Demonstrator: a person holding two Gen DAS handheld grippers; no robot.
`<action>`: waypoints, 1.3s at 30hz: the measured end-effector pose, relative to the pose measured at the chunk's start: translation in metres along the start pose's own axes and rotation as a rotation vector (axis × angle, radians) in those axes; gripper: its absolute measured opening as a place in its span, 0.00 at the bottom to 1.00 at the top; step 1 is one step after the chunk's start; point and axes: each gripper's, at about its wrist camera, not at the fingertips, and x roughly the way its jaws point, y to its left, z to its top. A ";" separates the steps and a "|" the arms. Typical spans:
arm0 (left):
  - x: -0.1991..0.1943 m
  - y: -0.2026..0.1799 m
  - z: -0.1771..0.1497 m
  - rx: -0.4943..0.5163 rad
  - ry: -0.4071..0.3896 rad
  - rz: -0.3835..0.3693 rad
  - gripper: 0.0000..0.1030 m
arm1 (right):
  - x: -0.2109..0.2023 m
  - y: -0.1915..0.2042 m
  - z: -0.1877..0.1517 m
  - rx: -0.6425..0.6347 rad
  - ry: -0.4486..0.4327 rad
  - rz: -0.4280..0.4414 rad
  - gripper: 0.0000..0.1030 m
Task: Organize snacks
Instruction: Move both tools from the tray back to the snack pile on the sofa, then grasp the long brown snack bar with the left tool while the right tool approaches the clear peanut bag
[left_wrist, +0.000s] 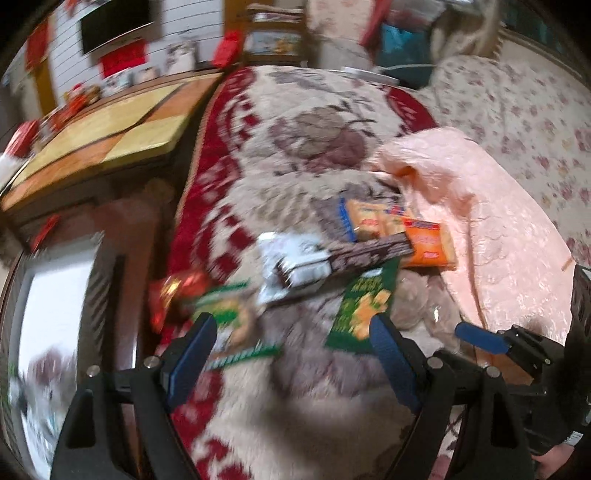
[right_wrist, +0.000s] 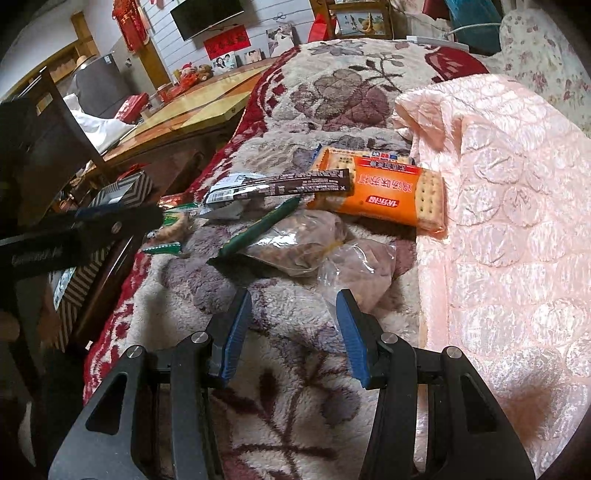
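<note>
A heap of snack packs lies on a plush floral blanket. It holds an orange cracker pack, a long brown wrapper, a silver-white packet, green packets and clear bags of brown snacks. My left gripper hovers wide open over the green packets, gripping nothing; the view is blurred. My right gripper stands open just short of the clear bags with nothing between its fingers. Each gripper shows in the other's view: left gripper, right gripper.
A pink quilted cover lies right of the heap. A wooden table stands beyond the blanket's left edge, with a striped box below it. A red foil snack sits at the heap's left side.
</note>
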 end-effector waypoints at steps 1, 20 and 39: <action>0.004 -0.002 0.005 0.020 -0.003 -0.022 0.84 | 0.000 -0.001 0.000 0.004 0.000 0.001 0.46; 0.080 -0.051 0.043 0.452 0.116 -0.119 0.84 | 0.001 -0.017 0.003 0.059 -0.014 0.033 0.46; 0.064 -0.036 0.028 0.361 0.167 -0.217 0.11 | -0.007 -0.015 0.007 0.044 -0.047 0.062 0.46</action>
